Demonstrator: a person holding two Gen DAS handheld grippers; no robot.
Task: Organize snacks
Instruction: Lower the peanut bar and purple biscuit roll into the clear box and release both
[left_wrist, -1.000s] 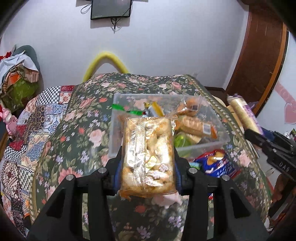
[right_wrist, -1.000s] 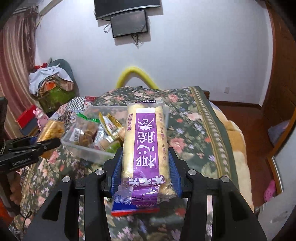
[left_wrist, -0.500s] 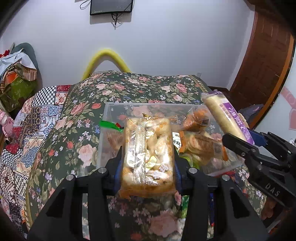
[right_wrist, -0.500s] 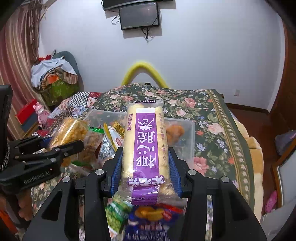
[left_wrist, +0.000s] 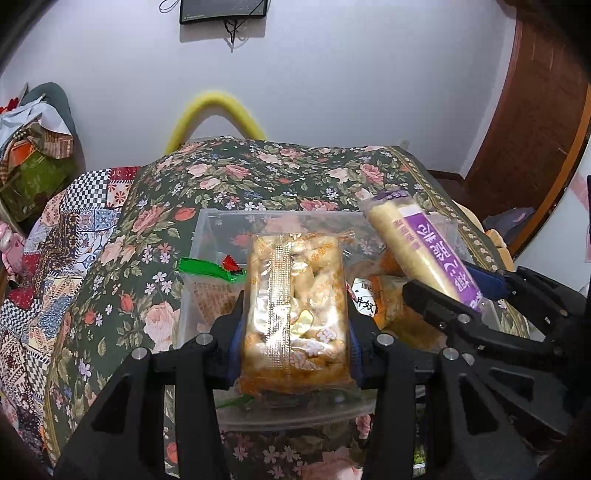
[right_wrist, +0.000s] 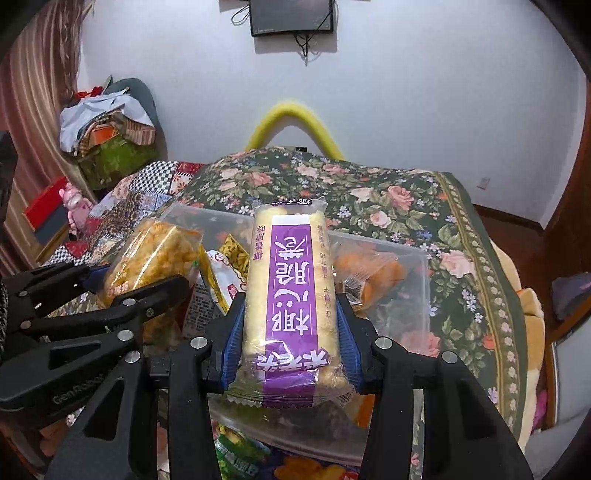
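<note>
Both claws have advanced over the clear bin (left_wrist: 207, 236); left claw (left_wrist: 293, 325) clamps the fried-snack bag (left_wrist: 295, 306), right claw (right_wrist: 291, 332) the purple wafer pack (right_wrist: 291, 291), each hanging just above it; release looks next.

We count two claws, the left claw (left_wrist: 295, 321) and the right claw (right_wrist: 291, 328), each pinching one packet: one clear bag of golden puffs (left_wrist: 295, 310) and one purple-labelled roll pack (right_wrist: 291, 291). One clear plastic bin (left_wrist: 207, 229) sits at twelve o'clock of both. Inside it we make out at least four more packets; the heap hides any exact number. One wall screen (right_wrist: 291, 16), one yellow arch (left_wrist: 218, 110)
</note>
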